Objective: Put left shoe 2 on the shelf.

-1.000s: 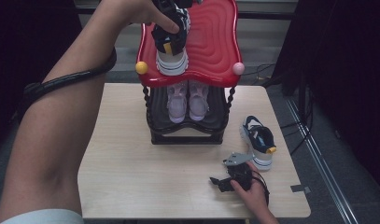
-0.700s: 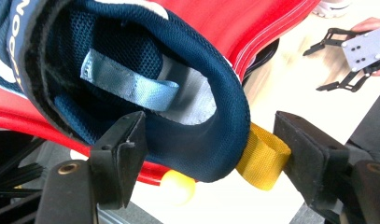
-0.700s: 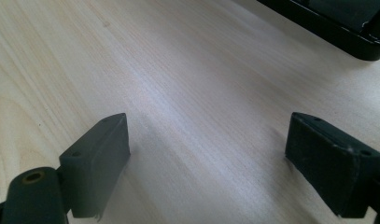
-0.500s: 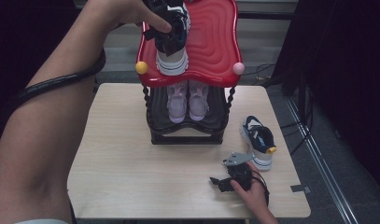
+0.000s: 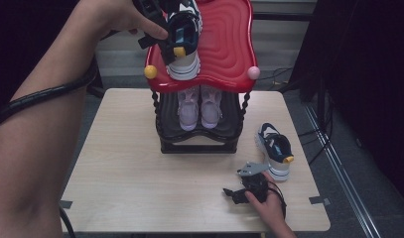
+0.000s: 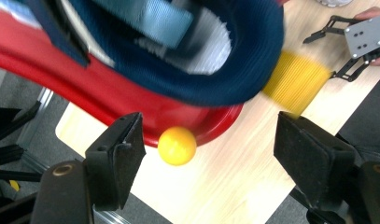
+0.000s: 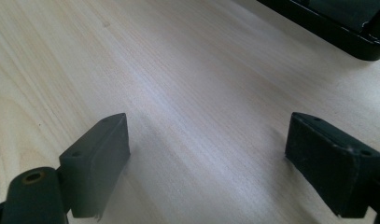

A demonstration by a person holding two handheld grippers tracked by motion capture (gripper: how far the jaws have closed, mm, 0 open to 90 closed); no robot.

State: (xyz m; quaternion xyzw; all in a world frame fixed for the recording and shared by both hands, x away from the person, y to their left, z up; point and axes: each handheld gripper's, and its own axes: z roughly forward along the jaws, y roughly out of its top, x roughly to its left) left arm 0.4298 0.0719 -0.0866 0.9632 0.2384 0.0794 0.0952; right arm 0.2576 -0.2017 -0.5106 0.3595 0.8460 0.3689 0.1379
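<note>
Two grippers appear in the high view. The left gripper [image 5: 157, 29], top centre, is beside a sneaker [image 5: 183, 42] on the red shelf [image 5: 227, 44]; its jaw state cannot be told here. A lilac pair [image 5: 200, 105] sits on the lower tier. The right gripper [image 5: 239, 193], lower right, rests on the table [image 5: 125, 168] near a second sneaker [image 5: 275, 151].

Left gripper view: jaws spread, empty; the blurred sneaker [image 6: 197, 51] fills the top, a yellow ball [image 6: 177, 145] at centre.

Right gripper view: jaws spread over bare table [image 7: 187, 93].
</note>
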